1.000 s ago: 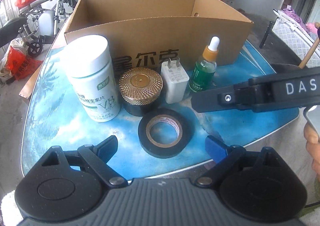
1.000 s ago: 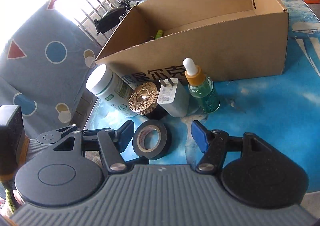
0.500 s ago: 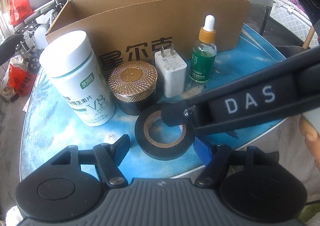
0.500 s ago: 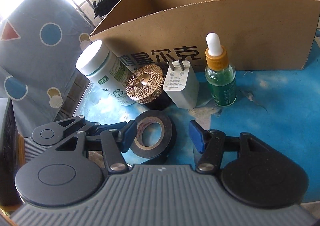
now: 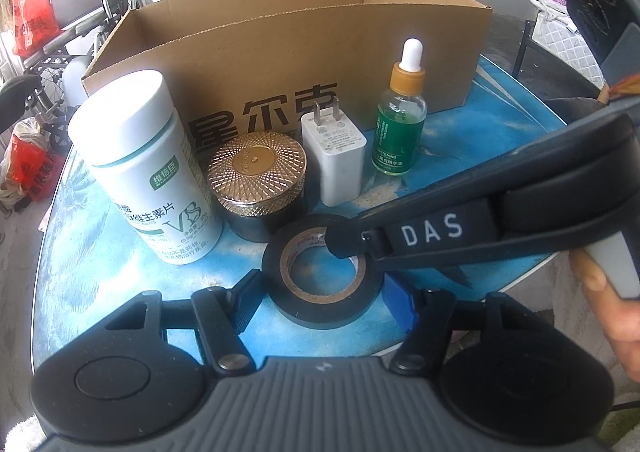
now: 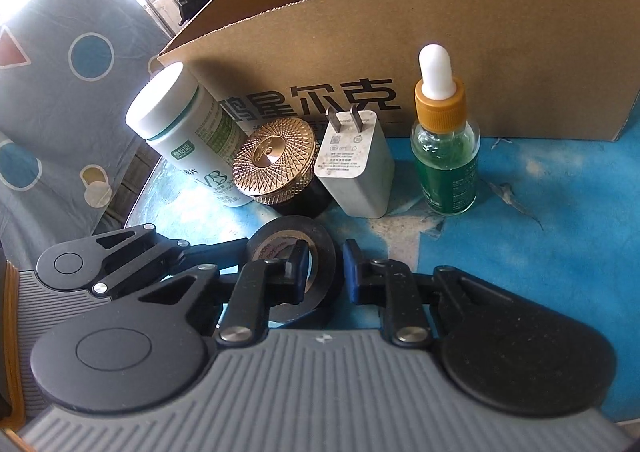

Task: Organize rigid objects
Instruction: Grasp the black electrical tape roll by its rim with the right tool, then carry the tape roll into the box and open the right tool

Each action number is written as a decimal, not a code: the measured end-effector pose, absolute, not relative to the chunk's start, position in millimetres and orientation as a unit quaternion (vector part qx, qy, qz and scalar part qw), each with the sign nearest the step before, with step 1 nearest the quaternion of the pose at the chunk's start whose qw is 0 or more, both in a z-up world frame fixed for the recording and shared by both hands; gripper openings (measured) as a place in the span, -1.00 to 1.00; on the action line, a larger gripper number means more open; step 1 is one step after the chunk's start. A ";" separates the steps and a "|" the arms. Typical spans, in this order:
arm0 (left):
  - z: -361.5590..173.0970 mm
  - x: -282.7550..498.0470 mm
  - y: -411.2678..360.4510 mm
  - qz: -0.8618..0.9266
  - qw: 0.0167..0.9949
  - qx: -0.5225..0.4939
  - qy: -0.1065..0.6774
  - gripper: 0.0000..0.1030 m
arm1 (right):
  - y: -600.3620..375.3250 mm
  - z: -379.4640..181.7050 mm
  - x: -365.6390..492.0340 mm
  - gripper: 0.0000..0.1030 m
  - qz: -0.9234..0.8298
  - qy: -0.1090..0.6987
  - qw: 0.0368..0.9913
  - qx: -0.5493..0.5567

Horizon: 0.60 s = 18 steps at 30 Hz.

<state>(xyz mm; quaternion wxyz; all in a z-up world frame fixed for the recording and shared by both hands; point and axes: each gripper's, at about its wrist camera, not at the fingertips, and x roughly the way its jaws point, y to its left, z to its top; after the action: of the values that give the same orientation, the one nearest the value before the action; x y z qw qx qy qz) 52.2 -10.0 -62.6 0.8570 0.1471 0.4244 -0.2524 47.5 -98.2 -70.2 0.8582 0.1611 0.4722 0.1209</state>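
A black roll of electrical tape [image 5: 322,280] lies flat on the blue table [image 5: 100,272]. My left gripper [image 5: 324,304] is open, its fingers on either side of the roll. My right gripper [image 6: 326,272] reaches in from the right; one finger [image 6: 300,268] sits in the roll's hole, the other outside its wall [image 6: 354,272], jaws narrowed around the tape wall [image 6: 328,252]. Behind stand a white vitamin bottle [image 5: 148,168], a gold-lidded black jar [image 5: 258,180], a white charger plug [image 5: 334,156] and a green dropper bottle [image 5: 400,120].
An open cardboard box [image 5: 304,52] stands behind the row of objects. The table's edge [image 5: 532,272] runs close on the right. A patterned blue cloth [image 6: 60,100] hangs beside the table in the right wrist view.
Both grippers have moved in on the tape roll. The right gripper has narrowed, with one finger now inside the roll's hole. The left fingers now flank the roll.
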 end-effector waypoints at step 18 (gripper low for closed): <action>-33.3 10.7 -12.3 -0.258 0.870 0.171 0.383 0.29 | -87.1 -41.2 5.4 -0.67 0.108 0.435 0.884 0.134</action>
<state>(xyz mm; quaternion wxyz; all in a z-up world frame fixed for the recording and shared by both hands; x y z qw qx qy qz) 10.7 -12.3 -33.3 0.8704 0.1706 0.3833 -0.2577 5.4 -87.1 -41.2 0.8837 0.1344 0.4351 0.1083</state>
